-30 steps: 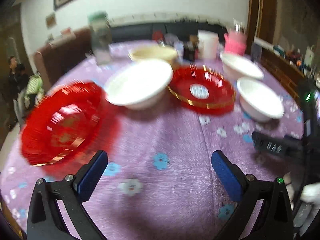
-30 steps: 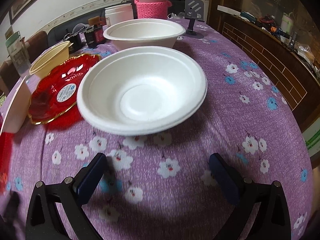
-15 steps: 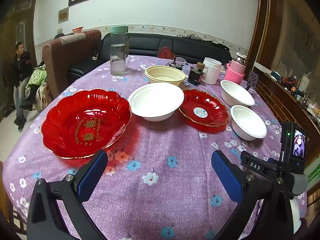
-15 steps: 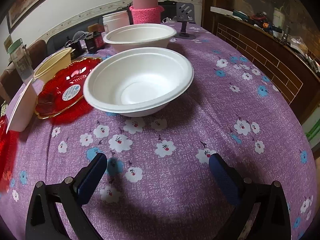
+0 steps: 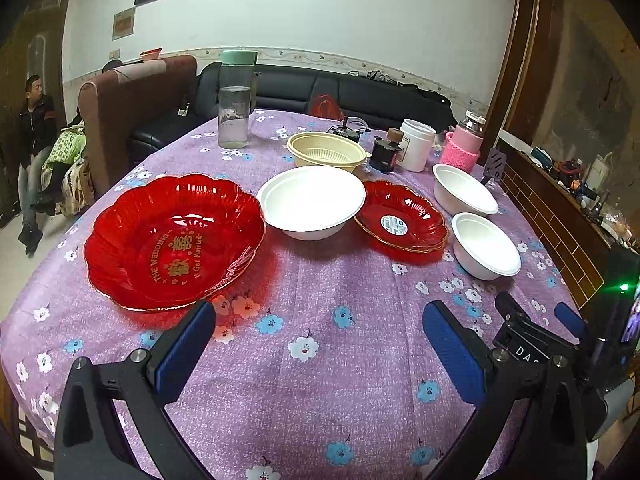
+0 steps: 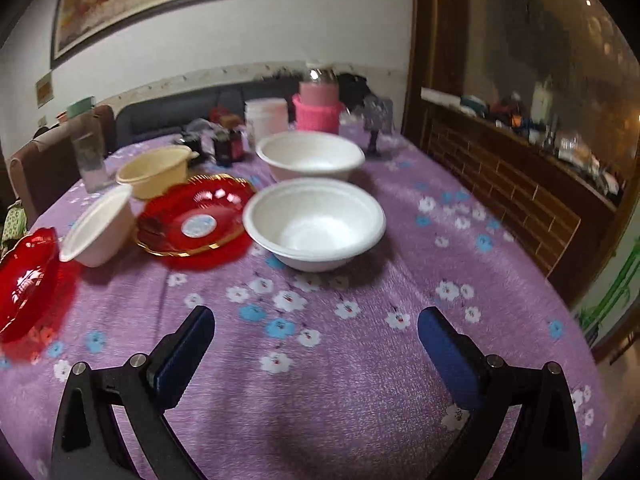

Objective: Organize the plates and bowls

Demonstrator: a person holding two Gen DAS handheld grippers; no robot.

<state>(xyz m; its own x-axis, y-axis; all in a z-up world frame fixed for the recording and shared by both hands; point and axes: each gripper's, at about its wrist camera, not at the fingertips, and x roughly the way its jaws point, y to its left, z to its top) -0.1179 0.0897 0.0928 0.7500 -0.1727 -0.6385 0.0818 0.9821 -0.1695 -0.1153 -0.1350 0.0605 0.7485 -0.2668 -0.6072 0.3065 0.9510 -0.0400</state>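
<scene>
My left gripper point(image 5: 316, 336) and right gripper point(image 6: 316, 332) both gape empty over bare cloth point(image 5: 320, 400), dishes well ahead.

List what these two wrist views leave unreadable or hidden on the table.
- Sticker text on the small red plate: too small in the left wrist view, blurred in the right.
- Large red plate: cut off by the right wrist view's left edge.
- Dark jar: label too small to read.
- Right gripper: partly hidden behind the left gripper.
</scene>
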